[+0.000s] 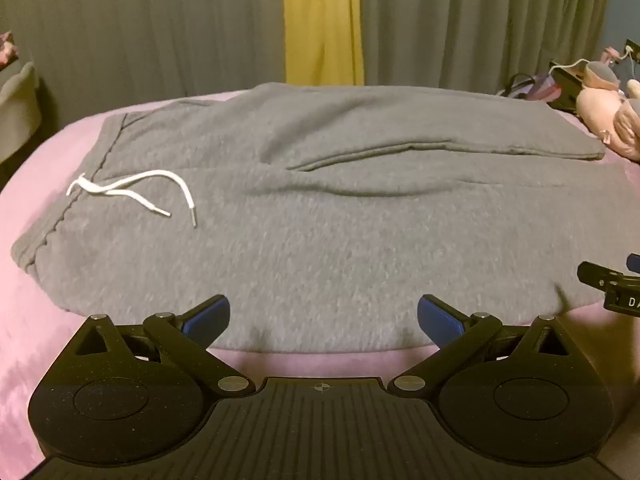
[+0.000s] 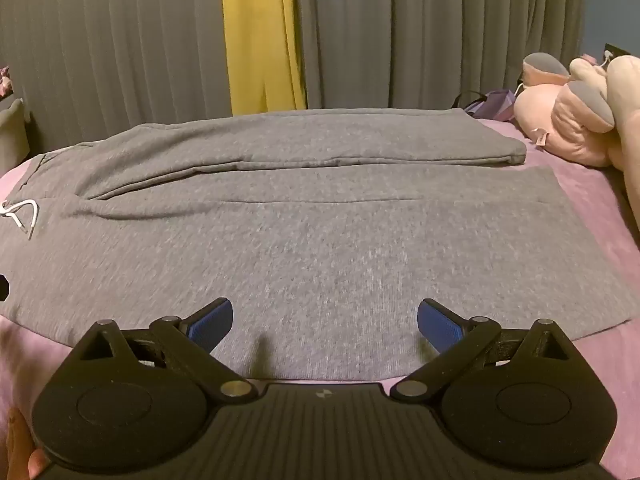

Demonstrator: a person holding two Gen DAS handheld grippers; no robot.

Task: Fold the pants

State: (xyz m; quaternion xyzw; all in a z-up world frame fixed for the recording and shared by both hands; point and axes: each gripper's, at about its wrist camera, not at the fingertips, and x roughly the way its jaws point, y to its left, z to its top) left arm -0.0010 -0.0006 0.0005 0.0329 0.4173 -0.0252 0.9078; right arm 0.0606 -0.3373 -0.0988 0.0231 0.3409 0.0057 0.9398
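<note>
Grey sweatpants [image 1: 320, 232] lie flat across a pink bed [image 1: 36, 200], waistband at the left with a white drawstring [image 1: 132, 190], legs running right. My left gripper [image 1: 323, 320] is open and empty, just above the near edge of the pants by the waist end. My right gripper [image 2: 325, 322] is open and empty over the near leg of the pants [image 2: 320, 240]. The far leg [image 2: 300, 144] lies behind it. The right gripper's finger also shows at the right edge of the left wrist view [image 1: 608, 284].
Grey curtains [image 1: 160, 32] with a yellow panel [image 1: 322, 20] hang behind the bed. A pink plush toy [image 2: 568, 120] and a purple bag [image 2: 492, 106] sit at the bed's far right. A grey cushion [image 1: 16, 108] is at the far left.
</note>
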